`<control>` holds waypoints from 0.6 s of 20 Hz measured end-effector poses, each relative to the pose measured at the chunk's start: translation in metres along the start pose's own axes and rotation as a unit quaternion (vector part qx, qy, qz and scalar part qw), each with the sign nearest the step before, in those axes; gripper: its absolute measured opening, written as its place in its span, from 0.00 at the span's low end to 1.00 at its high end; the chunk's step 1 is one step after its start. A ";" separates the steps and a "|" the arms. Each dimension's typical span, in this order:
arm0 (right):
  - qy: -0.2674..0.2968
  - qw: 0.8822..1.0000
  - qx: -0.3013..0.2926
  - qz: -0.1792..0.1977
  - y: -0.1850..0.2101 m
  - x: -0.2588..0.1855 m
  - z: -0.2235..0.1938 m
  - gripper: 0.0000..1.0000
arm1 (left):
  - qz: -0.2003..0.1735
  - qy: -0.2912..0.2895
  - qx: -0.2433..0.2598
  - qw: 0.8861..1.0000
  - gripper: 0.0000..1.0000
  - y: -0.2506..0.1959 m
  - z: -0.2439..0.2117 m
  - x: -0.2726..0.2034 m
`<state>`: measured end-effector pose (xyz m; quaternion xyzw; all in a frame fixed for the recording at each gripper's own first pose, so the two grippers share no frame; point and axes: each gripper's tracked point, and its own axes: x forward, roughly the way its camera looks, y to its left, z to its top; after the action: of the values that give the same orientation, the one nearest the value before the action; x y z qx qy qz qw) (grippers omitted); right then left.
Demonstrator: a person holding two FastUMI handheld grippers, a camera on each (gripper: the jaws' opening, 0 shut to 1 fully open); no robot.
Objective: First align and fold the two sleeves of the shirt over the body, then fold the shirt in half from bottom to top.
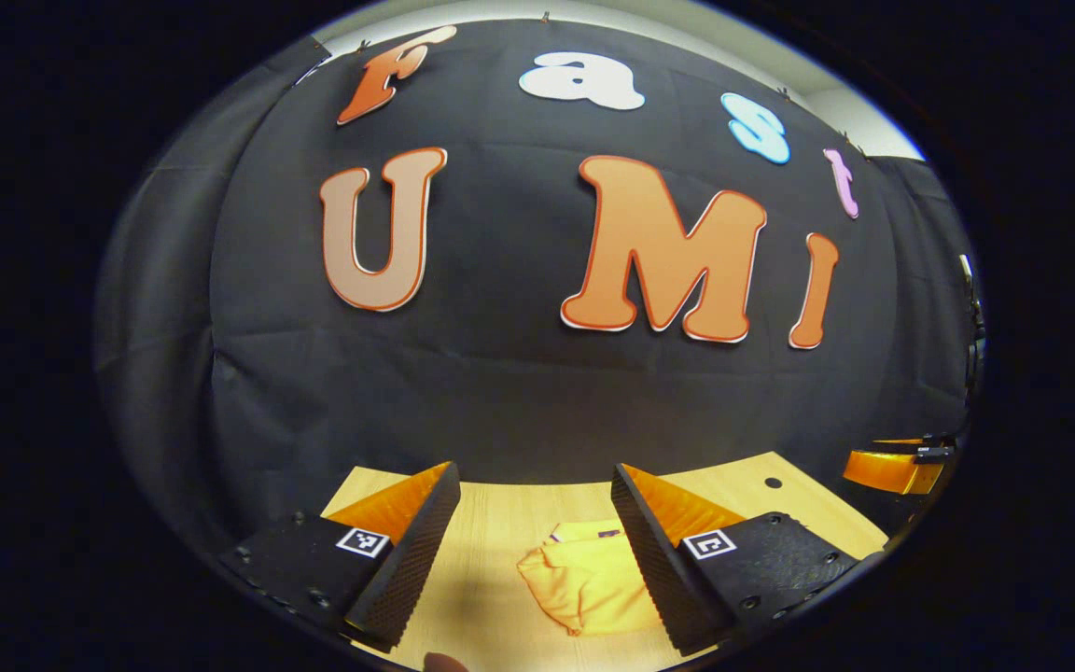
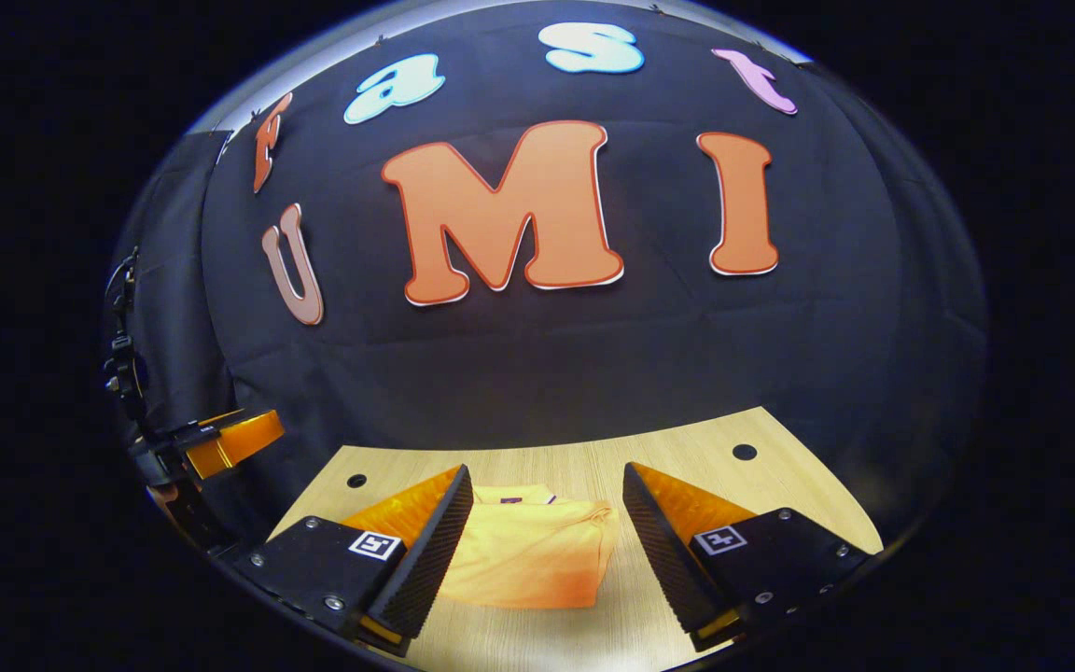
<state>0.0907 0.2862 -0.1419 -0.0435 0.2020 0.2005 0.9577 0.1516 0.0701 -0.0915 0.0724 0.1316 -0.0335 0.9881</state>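
A yellow shirt (image 1: 586, 579) lies folded into a compact rectangle on the light wooden table (image 1: 500, 523), collar toward the far wall. In the right gripper view the same shirt (image 2: 528, 551) rests flat, its right edge slightly bunched. My left gripper (image 1: 533, 551) is open, held above the table, with the shirt beyond its right finger. My right gripper (image 2: 547, 551) is open too, raised over the near side of the shirt, touching nothing. The other gripper (image 1: 897, 467) shows at the far right edge of the left gripper view, and the left one (image 2: 220, 443) at the left edge of the right gripper view.
The table (image 2: 687, 467) ends at the black cloth wall behind. Two small dark holes (image 2: 744, 452) (image 2: 356, 481) sit near its back corners. A dark stand with cables (image 2: 122, 364) hangs at the far left.
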 end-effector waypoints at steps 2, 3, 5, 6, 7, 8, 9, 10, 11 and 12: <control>-0.020 1.000 0.001 0.002 -0.002 -0.014 0.009 0.98 | 0.006 -0.013 -0.001 1.000 0.98 -0.005 0.005 -0.022; -0.032 1.000 -0.001 0.002 -0.005 -0.019 0.013 0.98 | 0.011 -0.019 0.001 1.000 0.98 -0.008 0.007 -0.030; -0.034 0.999 -0.012 0.016 -0.008 -0.040 0.012 0.97 | 0.017 -0.028 -0.008 0.999 0.98 -0.020 0.011 -0.048; -0.033 0.999 -0.019 0.028 -0.009 -0.049 0.011 0.97 | 0.018 -0.033 -0.019 0.999 0.98 -0.029 0.013 -0.058; -0.035 0.998 -0.026 0.036 -0.011 -0.057 0.013 0.97 | 0.023 -0.041 -0.032 0.998 0.98 -0.036 0.015 -0.069; -0.039 0.998 -0.033 0.043 -0.014 -0.063 0.014 0.98 | 0.025 -0.051 -0.042 0.998 0.98 -0.043 0.018 -0.076; -0.043 0.997 -0.040 0.049 -0.018 -0.067 0.017 0.98 | 0.031 -0.059 -0.045 0.997 1.00 -0.047 0.018 -0.086; -0.044 0.997 -0.043 0.055 -0.021 -0.073 0.018 0.98 | 0.041 -0.061 -0.045 0.996 0.98 -0.050 0.016 -0.096; -0.042 0.996 -0.042 0.063 -0.024 -0.078 0.018 0.98 | 0.052 -0.064 -0.043 0.996 0.98 -0.052 0.016 -0.106; -0.043 0.996 -0.038 0.071 -0.025 -0.083 0.020 0.98 | 0.055 -0.062 -0.054 0.995 0.98 -0.057 0.015 -0.115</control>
<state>0.0384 0.2365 -0.0897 -0.0568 0.1556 0.2773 0.9464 0.0395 0.0170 -0.0542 0.0238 0.0677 0.0236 0.9971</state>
